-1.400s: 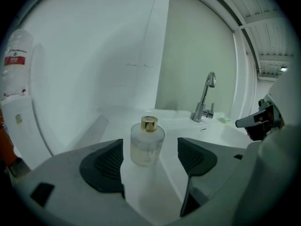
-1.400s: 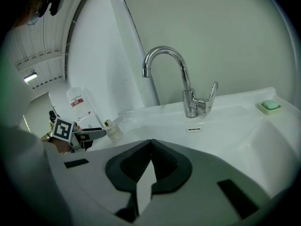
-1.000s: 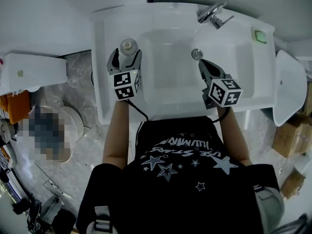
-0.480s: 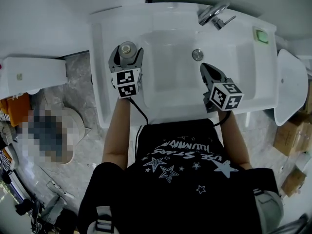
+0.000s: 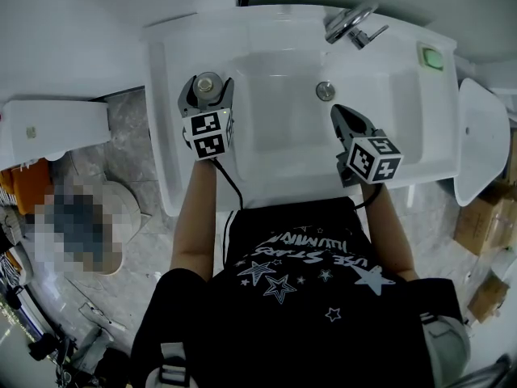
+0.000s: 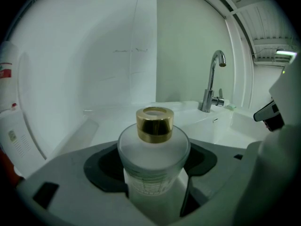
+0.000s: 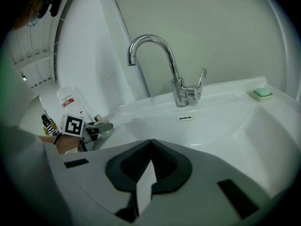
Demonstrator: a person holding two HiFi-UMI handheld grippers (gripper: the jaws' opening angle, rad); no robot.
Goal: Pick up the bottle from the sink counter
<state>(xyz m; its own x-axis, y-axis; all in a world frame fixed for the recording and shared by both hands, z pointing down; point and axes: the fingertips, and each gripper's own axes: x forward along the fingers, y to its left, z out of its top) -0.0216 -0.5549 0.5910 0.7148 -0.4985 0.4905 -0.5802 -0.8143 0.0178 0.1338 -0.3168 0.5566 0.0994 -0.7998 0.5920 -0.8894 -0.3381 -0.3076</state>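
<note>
Gripping the bottle by its frosted body, our left gripper has both jaws pressed to its sides, the gold cap upright above them. Beneath that gripper is the white desk; we cannot tell whether the bottle touches it. The basin lies to the gripper's right, the faucet ahead-right. Our right gripper hovers over the basin, jaws closed together, holding nothing.

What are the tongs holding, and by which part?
Left tongs clamp the bottle by its frosted body, below the gold cap. Right tongs shut, empty.
</note>
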